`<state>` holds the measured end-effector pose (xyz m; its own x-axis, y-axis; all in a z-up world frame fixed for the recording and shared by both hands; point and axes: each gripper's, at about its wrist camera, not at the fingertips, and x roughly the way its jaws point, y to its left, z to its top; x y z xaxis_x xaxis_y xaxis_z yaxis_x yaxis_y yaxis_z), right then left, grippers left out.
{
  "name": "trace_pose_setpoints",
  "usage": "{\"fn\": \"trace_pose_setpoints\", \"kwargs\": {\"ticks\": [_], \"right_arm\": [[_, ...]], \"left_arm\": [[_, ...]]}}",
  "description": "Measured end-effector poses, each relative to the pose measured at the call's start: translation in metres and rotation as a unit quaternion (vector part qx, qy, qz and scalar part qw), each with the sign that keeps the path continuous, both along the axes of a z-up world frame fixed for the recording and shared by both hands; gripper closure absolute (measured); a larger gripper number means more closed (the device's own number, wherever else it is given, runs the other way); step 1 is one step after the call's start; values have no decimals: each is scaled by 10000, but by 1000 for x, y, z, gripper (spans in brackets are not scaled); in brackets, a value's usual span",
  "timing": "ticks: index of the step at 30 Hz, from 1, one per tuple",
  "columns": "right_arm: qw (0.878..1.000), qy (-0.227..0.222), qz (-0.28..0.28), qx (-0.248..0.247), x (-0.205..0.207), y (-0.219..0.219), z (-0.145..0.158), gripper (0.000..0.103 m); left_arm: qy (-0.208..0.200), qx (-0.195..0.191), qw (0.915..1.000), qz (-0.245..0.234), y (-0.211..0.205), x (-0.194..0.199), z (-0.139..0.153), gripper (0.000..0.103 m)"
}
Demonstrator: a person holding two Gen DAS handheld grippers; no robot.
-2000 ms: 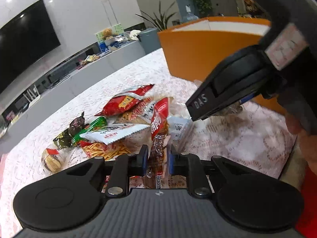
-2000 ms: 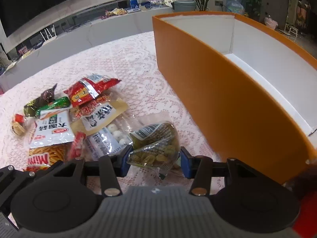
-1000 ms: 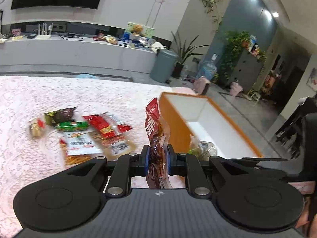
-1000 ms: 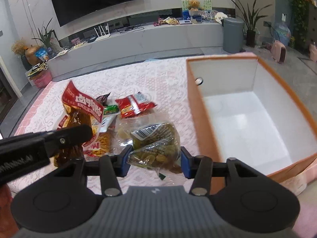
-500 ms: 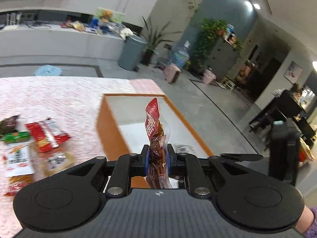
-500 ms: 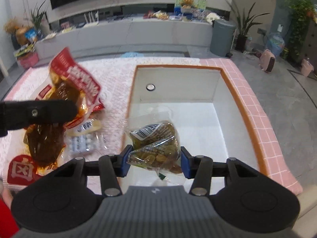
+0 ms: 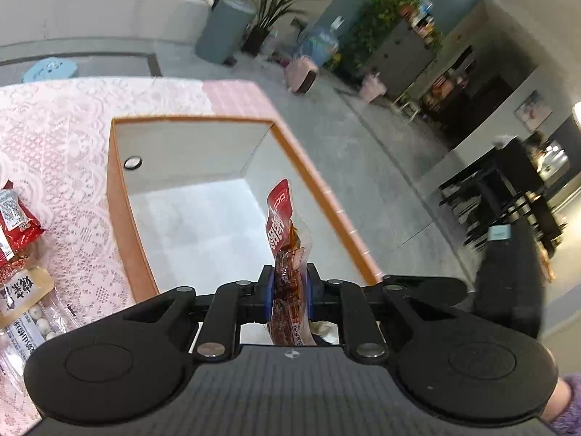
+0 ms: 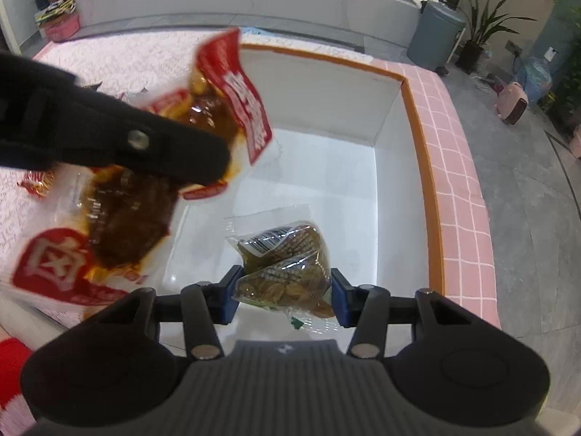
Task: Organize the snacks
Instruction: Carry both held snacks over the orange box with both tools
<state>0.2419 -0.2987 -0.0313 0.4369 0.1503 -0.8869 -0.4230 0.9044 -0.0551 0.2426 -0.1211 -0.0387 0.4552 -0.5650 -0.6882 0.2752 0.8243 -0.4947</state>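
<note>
My left gripper [image 7: 288, 287] is shut on a red and brown snack packet [image 7: 285, 239] and holds it upright over the orange box [image 7: 120, 196] with a white inside. The same packet [image 8: 152, 196] shows in the right wrist view under the left gripper's finger [image 8: 109, 138]. My right gripper [image 8: 283, 298] is shut on a clear packet of green-brown snacks [image 8: 287, 265], held above the box's white floor [image 8: 326, 181]. The box [image 8: 417, 109] looks empty inside.
More snack packets [image 7: 14, 218] lie on the pink lace tablecloth [image 7: 65, 130] left of the box. The table's pink tiled edge [image 8: 461, 189] runs right of the box, with grey floor beyond. A grey bin [image 7: 221, 29] and plants stand far off.
Both grippers have lifted their packets from the snack pile and carried them right, over the open box. They are now lower and closer above its inside.
</note>
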Motion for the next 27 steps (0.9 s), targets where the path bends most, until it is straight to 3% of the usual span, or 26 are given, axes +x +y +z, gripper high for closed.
{"fn": "trace_pose_setpoints", "kwargs": {"ticks": [7, 14, 27], "right_arm": [[9988, 387, 264, -128, 15, 6, -22, 54], [9975, 608, 362, 46, 28, 8, -31, 54], [9952, 933, 180, 235, 52, -4, -42, 54]], "left_arm": [[387, 200, 9990, -96, -12, 15, -23, 85], [602, 738, 9954, -77, -23, 20, -29, 85], [484, 1237, 9909, -216, -37, 13, -25, 84]]}}
